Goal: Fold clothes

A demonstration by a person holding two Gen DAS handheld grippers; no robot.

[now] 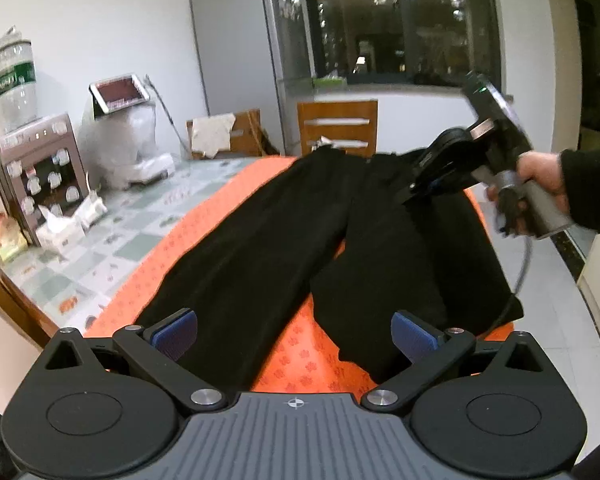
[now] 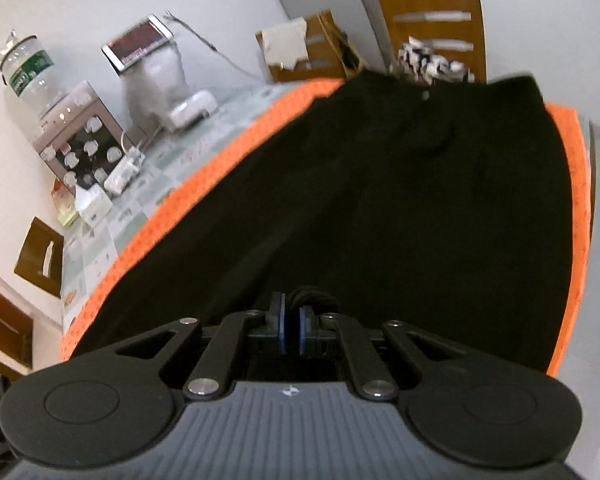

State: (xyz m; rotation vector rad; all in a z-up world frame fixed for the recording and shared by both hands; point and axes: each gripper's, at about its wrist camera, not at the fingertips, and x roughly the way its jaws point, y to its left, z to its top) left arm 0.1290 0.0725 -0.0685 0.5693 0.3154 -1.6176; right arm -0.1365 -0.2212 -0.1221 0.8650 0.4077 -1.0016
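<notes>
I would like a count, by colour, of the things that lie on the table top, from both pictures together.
Black: 1, the black cloth trousers
Orange: 1, the patterned orange mat
White: 3, the plastic-wrapped white appliance, the white power strip, the white tissue pack
Brown: 1, the brown water dispenser box
Total: 6

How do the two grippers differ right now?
The left gripper stands wide open with nothing between its blue pads; the right gripper is shut on a bunch of the black trousers. The left hovers near the leg ends; the right sits further up the right-hand leg. Both share the same black build and blue pads.
</notes>
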